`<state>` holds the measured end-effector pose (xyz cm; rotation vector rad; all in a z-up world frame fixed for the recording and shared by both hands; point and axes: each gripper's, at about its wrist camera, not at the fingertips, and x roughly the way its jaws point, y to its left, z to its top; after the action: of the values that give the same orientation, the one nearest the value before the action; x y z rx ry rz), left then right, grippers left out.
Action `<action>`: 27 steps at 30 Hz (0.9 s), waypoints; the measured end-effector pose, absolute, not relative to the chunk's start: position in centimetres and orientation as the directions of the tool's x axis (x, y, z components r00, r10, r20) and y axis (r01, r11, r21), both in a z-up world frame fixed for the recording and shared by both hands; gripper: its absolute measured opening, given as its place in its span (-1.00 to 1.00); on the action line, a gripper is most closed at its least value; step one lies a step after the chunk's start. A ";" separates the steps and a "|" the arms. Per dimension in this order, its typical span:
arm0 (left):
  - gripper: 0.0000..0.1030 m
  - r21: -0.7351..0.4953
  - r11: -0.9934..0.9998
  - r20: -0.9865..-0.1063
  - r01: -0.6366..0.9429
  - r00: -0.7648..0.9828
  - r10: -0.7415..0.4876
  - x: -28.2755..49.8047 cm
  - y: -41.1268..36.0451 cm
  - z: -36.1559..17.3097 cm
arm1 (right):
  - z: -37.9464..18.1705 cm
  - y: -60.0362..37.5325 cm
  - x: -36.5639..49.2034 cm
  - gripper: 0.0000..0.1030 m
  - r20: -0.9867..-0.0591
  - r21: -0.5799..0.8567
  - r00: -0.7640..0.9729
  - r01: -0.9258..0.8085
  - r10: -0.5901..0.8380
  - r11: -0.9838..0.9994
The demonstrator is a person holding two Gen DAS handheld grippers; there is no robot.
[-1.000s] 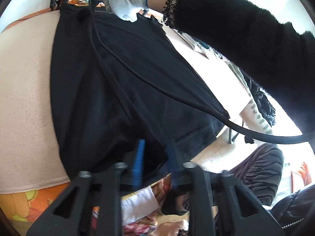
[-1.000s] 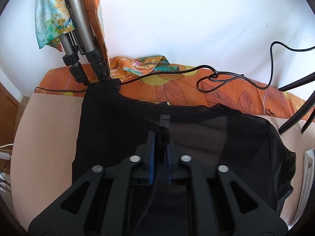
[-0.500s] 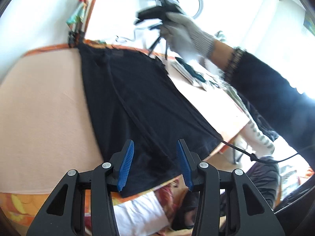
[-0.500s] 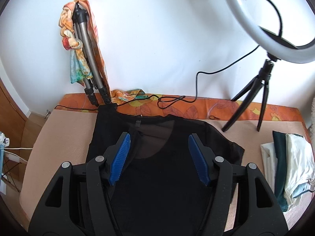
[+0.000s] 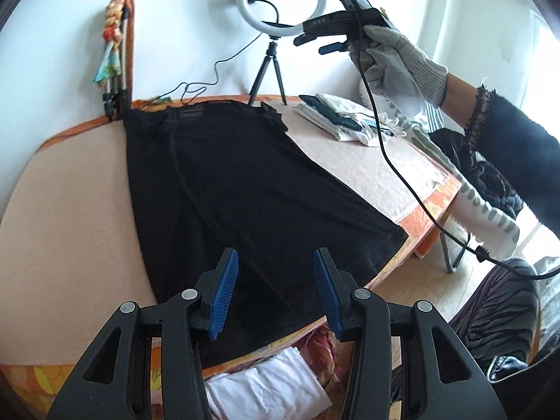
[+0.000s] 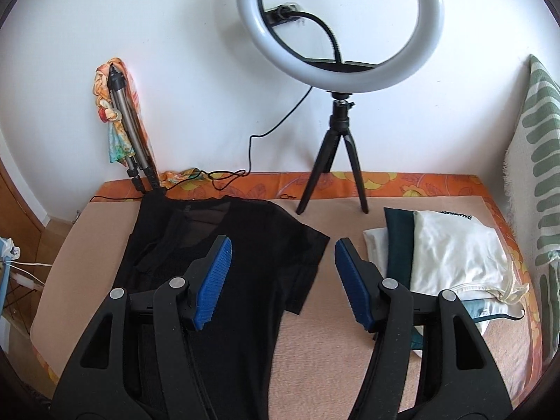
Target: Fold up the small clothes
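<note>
A black short-sleeved top [image 5: 245, 189] lies flat on the beige blanket [image 5: 63, 217], folded lengthwise with one sleeve out to the right [image 6: 301, 245]. My left gripper [image 5: 274, 288] is open and empty, raised above the top's hem at the near edge. My right gripper [image 6: 280, 280] is open and empty, raised above the top's right sleeve; it also shows in the left wrist view [image 5: 336, 31], held high in a gloved hand. The blue pads [image 6: 213, 276] hold nothing.
A pile of folded clothes [image 6: 441, 252] lies on the blanket to the right. A ring light on a tripod [image 6: 336, 35] stands at the back. A folded tripod with a scarf [image 6: 122, 133] leans on the wall. A cable [image 5: 395, 161] hangs from the right gripper.
Both grippers let go of the black top, opened and lifted up and back. The top now lies flat on the blanket.
</note>
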<state>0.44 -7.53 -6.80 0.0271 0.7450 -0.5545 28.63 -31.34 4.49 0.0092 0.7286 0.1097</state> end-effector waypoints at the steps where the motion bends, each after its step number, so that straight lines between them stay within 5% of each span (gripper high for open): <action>1: -0.15 -0.170 0.848 -0.652 0.502 0.588 -0.478 0.5 -8.5 -6.8 | 4.3 -32.3 28.5 0.24 -0.664 0.054 0.740 -0.095 0.107 0.994; 14: -0.15 -0.105 0.716 -0.709 0.691 0.453 -0.541 0.9 -21.6 -8.6 | 0.9 -40.5 30.6 0.24 -0.696 0.159 0.692 -0.112 0.191 0.981; 18: 0.27 -0.129 0.675 -0.732 0.726 0.390 -0.559 1.2 -24.9 -9.8 | -0.2 -41.0 32.0 0.24 -0.711 0.158 0.670 -0.142 0.213 0.977; 27: 0.21 -0.080 0.696 -0.779 0.713 0.391 -0.490 3.1 -28.2 -12.0 | -3.2 -40.4 36.2 0.24 -0.737 0.205 0.613 -0.198 0.284 0.959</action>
<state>3.09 -28.23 -11.96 0.2877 0.8792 -0.7775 36.25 -40.39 -3.23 0.1067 0.8677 0.2782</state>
